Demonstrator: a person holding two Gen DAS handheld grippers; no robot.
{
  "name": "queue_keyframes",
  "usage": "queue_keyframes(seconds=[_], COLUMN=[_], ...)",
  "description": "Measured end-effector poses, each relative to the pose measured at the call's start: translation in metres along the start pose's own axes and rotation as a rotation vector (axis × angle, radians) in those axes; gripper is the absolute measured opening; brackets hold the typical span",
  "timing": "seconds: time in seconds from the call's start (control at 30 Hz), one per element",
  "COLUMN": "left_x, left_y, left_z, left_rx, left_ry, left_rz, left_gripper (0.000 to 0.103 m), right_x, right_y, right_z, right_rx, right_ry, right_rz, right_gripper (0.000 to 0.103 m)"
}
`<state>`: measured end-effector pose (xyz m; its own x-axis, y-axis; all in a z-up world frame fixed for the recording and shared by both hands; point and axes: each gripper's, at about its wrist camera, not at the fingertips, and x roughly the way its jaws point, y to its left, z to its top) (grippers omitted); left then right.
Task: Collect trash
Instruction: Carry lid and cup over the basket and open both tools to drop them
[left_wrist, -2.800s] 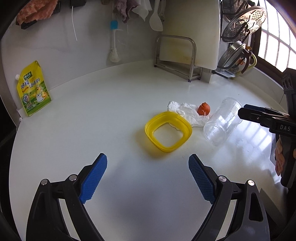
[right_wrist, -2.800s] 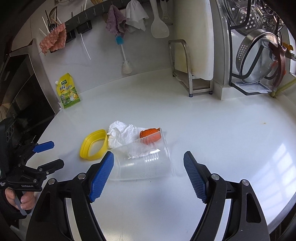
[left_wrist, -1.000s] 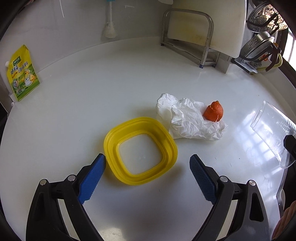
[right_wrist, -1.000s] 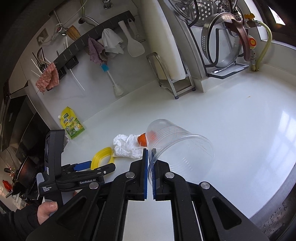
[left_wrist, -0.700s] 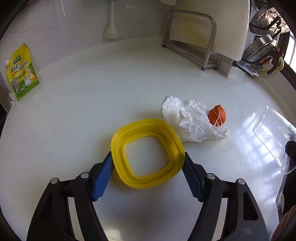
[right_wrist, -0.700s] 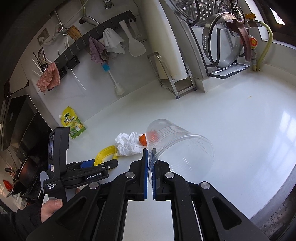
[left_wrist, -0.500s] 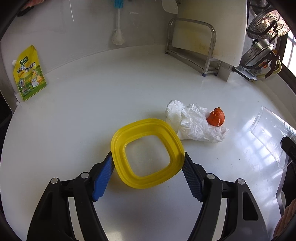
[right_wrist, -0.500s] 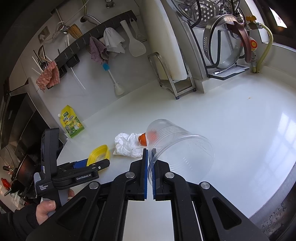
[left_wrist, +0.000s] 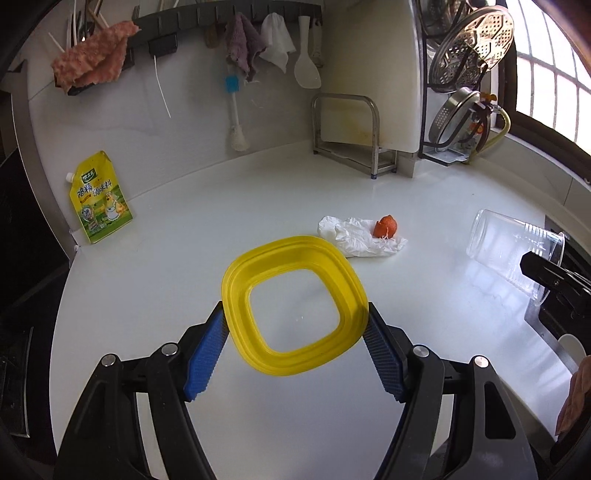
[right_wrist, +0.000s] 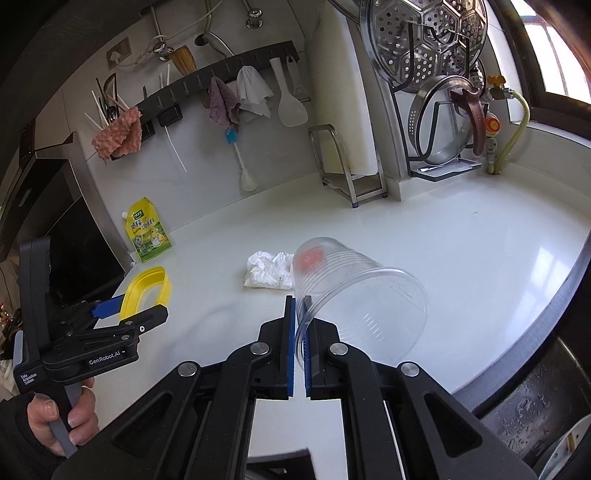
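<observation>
Black tongs with blue ribbed pads, silver screws, white "GenRobot.AI" lettering; bare-skinned hand, dark sleeve.

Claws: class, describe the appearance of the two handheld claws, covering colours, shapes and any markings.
Both claws, left claw and right claw, are black angular plastic frames with silver pivot bolts and ridged blue finger pads. The left claw's body carries white "GenRobot.AI" lettering. A dark sleeve covers the wrist of the left hand.
</observation>
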<state>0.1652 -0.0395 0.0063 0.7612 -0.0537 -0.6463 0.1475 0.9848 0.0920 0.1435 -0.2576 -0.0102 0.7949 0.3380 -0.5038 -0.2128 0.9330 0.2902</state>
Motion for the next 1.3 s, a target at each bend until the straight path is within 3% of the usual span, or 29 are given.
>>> queue_keyframes(seconds=[0.3,0.57,1.07,1.3], left_x=[-0.065,-0.103,-0.125,-0.123], left_y=[-0.015,-0.015,-0.012,-0.023], left_z=[-0.050,-0.102,-0.184,-0.202], left_rx=[0.033,0.075,0.059,0.093], left_ry=[-0.054,-0.033,0.070,0.106], left_rz=[-0.059,-0.084,-0.149,-0.169], left_gripper=[0.070,0.070,0.070,0.070], right_x=[-0.064,-0.106,-0.148,-0.149], right_y=[0.038,0.071,0.096,0.102], right_z=[-0.063,-0.130,-0.198,-0.211], right_rx=[0.027,0.072,0.090,0.096], right_ry=[0.013,0.029,0.098,0.127], right_rz=[-0.050,-0.085,-0.105,-0.106], right_gripper=[0.004,0.004,0.004,0.004])
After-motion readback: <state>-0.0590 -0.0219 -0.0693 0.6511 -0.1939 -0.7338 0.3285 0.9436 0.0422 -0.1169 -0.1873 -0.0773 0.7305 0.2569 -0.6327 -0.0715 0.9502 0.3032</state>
